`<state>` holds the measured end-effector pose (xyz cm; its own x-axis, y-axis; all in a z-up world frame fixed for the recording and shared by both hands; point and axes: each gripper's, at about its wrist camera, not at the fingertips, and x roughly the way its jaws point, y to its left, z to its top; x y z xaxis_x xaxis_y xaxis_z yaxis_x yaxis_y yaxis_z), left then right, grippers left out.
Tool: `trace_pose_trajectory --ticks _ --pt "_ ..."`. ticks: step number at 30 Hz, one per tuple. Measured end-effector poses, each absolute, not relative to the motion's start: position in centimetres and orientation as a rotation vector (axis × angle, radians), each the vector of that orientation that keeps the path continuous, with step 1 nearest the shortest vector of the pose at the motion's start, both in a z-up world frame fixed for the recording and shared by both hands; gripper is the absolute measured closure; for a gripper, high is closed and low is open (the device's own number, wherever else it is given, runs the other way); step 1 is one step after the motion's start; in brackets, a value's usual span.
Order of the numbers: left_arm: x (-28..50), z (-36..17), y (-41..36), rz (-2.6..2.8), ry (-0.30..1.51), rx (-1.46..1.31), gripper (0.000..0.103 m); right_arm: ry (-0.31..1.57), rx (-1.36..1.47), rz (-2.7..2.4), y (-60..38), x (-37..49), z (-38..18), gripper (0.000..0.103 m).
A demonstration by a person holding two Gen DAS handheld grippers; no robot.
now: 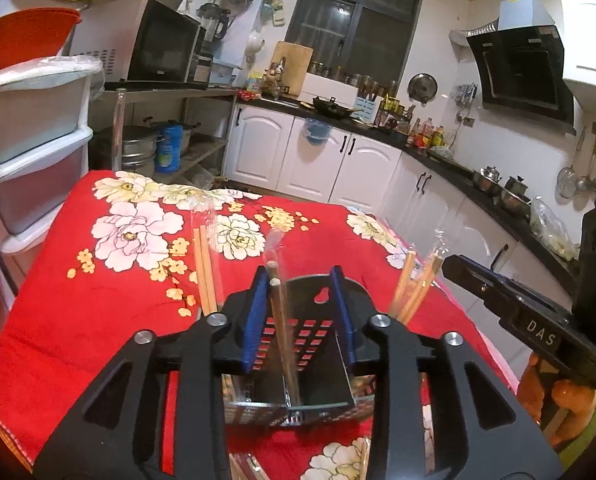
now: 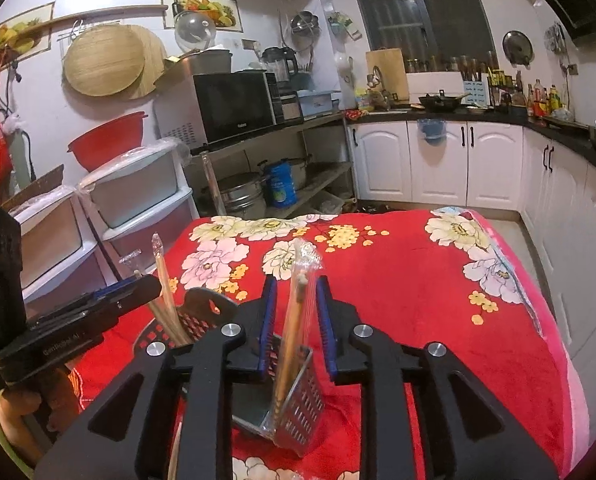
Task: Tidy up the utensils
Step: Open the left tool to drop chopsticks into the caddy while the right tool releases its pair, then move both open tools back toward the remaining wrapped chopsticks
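A black perforated utensil holder (image 1: 306, 344) with several compartments stands on the red floral cloth (image 1: 130, 304). Wrapped chopstick pairs stand in it at left (image 1: 205, 276), middle (image 1: 280, 312) and right (image 1: 412, 288). My left gripper (image 1: 300, 312) is open above the holder, its blue pads either side of the middle pair without touching it. In the right wrist view, my right gripper (image 2: 296, 320) is open around a wrapped chopstick pair (image 2: 296, 320) standing in the holder's end compartment (image 2: 298, 404). More chopsticks (image 2: 166, 296) stand further left. The right gripper also shows in the left wrist view (image 1: 514, 304).
The table stands in a kitchen. Plastic drawer units (image 1: 34, 148) stand at the left, a metal shelf with a microwave (image 1: 158, 44) behind, white cabinets (image 1: 338, 160) and a cluttered black counter at back and right. A pink cloth edge (image 2: 554, 320) borders the table's right side.
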<state>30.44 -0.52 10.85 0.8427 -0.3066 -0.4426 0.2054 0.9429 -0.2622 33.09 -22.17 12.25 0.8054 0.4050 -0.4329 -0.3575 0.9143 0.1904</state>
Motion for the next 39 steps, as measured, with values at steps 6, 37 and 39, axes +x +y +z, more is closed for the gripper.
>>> trace_pose_trajectory --ticks 6,37,39 --pt "29.4 10.7 0.0 -0.277 0.504 -0.221 0.067 0.483 0.064 0.399 -22.2 31.1 12.0 0.066" --pt "21.3 9.6 3.2 -0.239 0.508 -0.253 0.012 0.537 0.029 0.407 -22.8 22.6 9.7 0.041" --pt "20.9 9.0 3.3 -0.237 0.518 -0.256 0.012 0.546 0.026 0.410 -22.8 22.2 9.3 0.041"
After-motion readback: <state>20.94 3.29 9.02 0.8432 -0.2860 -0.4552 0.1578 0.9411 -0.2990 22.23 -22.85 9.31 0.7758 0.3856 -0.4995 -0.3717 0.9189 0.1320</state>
